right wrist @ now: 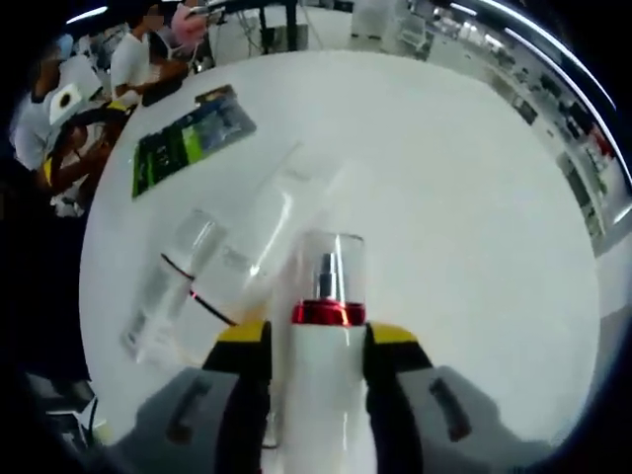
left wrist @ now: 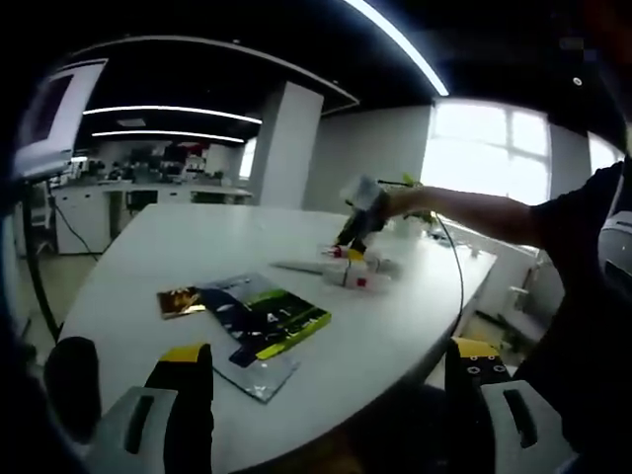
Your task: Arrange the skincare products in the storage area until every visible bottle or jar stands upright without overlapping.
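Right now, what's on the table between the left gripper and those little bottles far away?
In the left gripper view, shiny packets lie on the white table between the left gripper and the bottles, which the right gripper is reaching.

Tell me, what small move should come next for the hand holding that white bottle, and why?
Probably stand the white spray bottle upright on a bare patch of the white table, clear of the others. The right gripper is shut on it, and two clear bottles lie on their sides just beside it, so setting it apart avoids overlap.

Both views over white table (left wrist: pixel 148 257)
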A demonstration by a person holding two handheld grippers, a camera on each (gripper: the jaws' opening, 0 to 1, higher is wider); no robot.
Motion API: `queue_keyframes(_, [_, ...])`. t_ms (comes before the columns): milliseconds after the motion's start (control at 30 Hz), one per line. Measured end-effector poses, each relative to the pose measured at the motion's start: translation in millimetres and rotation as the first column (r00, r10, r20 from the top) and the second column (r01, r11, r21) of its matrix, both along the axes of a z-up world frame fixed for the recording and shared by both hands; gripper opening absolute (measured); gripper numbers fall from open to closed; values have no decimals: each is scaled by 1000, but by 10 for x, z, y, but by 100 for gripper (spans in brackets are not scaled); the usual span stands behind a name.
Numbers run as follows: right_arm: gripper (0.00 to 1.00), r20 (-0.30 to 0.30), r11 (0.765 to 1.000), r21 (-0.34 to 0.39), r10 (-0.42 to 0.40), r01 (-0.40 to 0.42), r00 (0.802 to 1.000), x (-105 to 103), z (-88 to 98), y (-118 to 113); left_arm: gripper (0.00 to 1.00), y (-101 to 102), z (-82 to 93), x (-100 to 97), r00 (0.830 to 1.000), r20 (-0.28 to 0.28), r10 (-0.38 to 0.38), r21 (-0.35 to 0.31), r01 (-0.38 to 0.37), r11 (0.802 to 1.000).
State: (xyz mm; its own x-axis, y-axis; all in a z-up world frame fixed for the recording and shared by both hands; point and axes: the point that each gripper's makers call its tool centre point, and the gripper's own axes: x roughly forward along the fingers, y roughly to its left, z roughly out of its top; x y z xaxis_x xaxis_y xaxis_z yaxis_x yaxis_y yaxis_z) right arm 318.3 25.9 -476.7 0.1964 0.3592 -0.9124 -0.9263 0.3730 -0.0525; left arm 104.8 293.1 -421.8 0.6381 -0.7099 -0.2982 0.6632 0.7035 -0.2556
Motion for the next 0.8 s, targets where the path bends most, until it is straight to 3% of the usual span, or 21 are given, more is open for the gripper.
queue_keyframes(300, [37, -44, 1000, -31, 0, -2, 999, -91, -13, -12, 100, -28, 35, -1, 1000, 3, 2, 4, -2, 1000])
queue_keyframes(667, [37, -50, 999, -42, 11, -14, 999, 0, -14, -7, 99, -73, 38, -7, 1000, 1, -8, 13, 8, 1000])
queue_keyframes(800, [30, -47, 999, -34, -30, 29, 998, 61, -3, -4, 99, -69, 36, -4, 1000, 0, -6, 11, 6, 1000])
